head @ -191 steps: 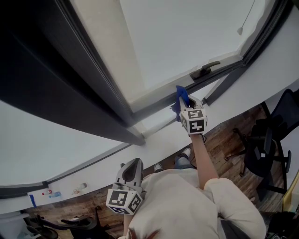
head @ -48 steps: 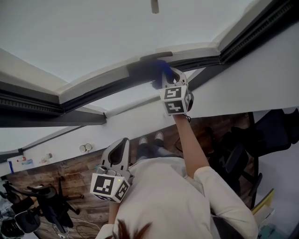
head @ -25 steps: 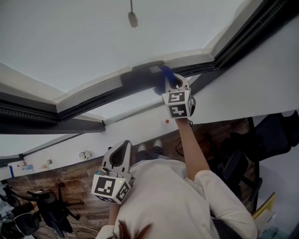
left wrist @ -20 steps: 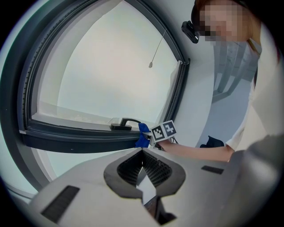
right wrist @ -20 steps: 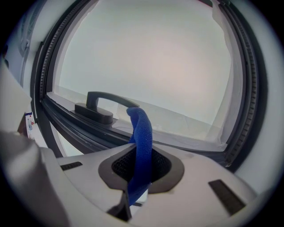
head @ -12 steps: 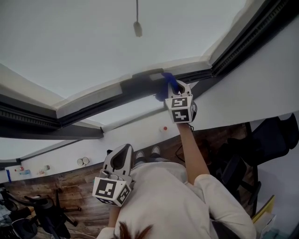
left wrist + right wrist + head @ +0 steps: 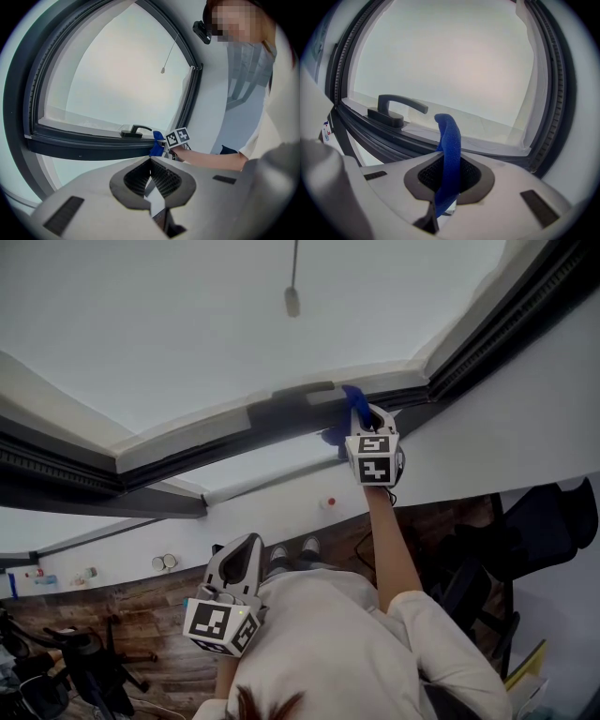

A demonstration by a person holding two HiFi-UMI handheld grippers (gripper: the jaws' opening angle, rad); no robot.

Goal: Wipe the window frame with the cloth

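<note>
Two grippers are recorded at a window. The right gripper [image 7: 448, 174] is raised on an outstretched arm to the lower rail of the dark window frame [image 7: 211, 423], just right of the window handle [image 7: 396, 108]. Its jaws are closed on a blue cloth [image 7: 449, 138], which is pinched between the pads and stands up past the tips in a folded strip. In the head view the cloth is seen against the frame rail, near the corner where the rail meets the upright side member. The handle is seen lying level along the rail, apart from the cloth. The left gripper [image 7: 151, 176] is held low, close to the person's white shirt [image 7: 347, 643] and well apart from the frame. Its jaws are brought together at the tips, and nothing is held between them. A pull cord weight [image 7: 292, 302] is noted hanging before the pale glass. Wooden flooring [image 7: 141, 615] is visible below.
</note>
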